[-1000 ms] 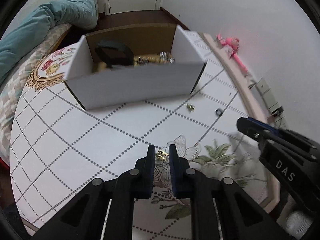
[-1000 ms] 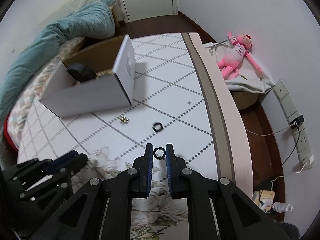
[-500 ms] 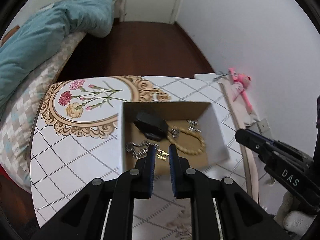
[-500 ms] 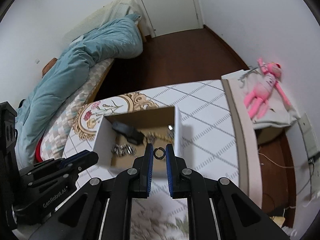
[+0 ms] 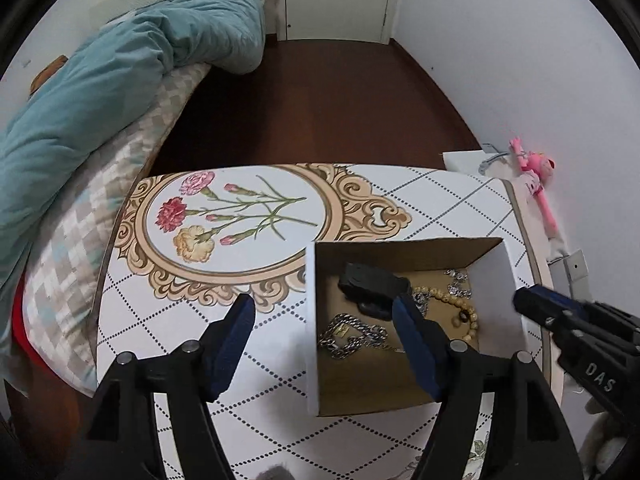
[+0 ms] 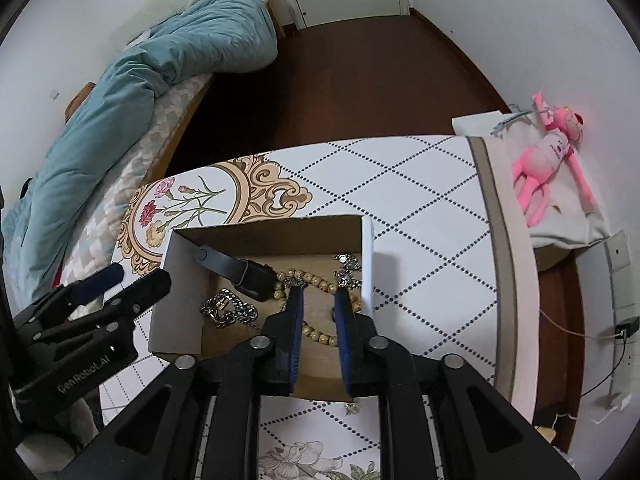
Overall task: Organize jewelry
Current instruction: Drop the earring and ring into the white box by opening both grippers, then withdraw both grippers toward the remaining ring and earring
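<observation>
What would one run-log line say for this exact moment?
left gripper: opening, empty | right gripper: opening, empty | both above open white cardboard box | inside: silver chain, tan bead bracelet

From my feed the open cardboard box (image 6: 264, 240) sits on the patterned table, holding a black watch (image 6: 240, 272) leaning toward its left wall, a silver chain (image 6: 228, 312) heaped below it, and a tan bead bracelet (image 6: 316, 280) curled on the right side.
</observation>
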A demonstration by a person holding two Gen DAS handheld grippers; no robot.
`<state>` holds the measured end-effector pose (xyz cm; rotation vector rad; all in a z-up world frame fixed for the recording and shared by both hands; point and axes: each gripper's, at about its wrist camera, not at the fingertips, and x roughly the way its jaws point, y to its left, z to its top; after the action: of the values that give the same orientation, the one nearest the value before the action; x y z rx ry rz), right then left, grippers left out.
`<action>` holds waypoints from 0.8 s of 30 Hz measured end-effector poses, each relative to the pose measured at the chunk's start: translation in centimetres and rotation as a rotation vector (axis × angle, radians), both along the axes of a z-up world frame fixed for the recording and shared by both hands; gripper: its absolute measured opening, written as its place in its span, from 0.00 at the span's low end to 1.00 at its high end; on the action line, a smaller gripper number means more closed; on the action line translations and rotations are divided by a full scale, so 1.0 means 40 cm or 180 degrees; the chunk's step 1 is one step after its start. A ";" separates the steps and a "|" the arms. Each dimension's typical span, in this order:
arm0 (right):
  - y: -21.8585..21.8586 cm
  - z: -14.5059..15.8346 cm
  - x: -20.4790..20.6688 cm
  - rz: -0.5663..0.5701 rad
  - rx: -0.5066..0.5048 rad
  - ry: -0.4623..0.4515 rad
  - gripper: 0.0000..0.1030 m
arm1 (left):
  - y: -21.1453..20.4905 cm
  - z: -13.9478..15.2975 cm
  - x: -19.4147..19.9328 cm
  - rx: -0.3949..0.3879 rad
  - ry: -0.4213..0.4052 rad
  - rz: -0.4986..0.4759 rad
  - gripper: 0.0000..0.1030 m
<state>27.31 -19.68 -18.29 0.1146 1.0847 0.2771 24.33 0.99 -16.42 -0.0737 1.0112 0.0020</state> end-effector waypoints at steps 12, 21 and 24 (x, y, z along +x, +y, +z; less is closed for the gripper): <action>-0.008 0.000 -0.064 -0.0168 -0.0751 -0.0289 0.90 | 0.006 -0.027 -0.051 0.0160 -0.0065 0.0129 1.00; -0.014 -0.009 -0.108 -0.0246 -0.0971 -0.0384 0.99 | 0.005 -0.029 -0.097 0.0186 -0.0107 0.0212 1.00; -0.019 0.006 -0.126 -0.0274 -0.0968 -0.0425 0.99 | 0.000 -0.013 -0.115 0.0196 -0.0156 0.0207 1.00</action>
<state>22.27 -20.43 -18.05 -0.1272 0.9748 0.0397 19.71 0.99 -16.96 -0.0501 0.9586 0.0904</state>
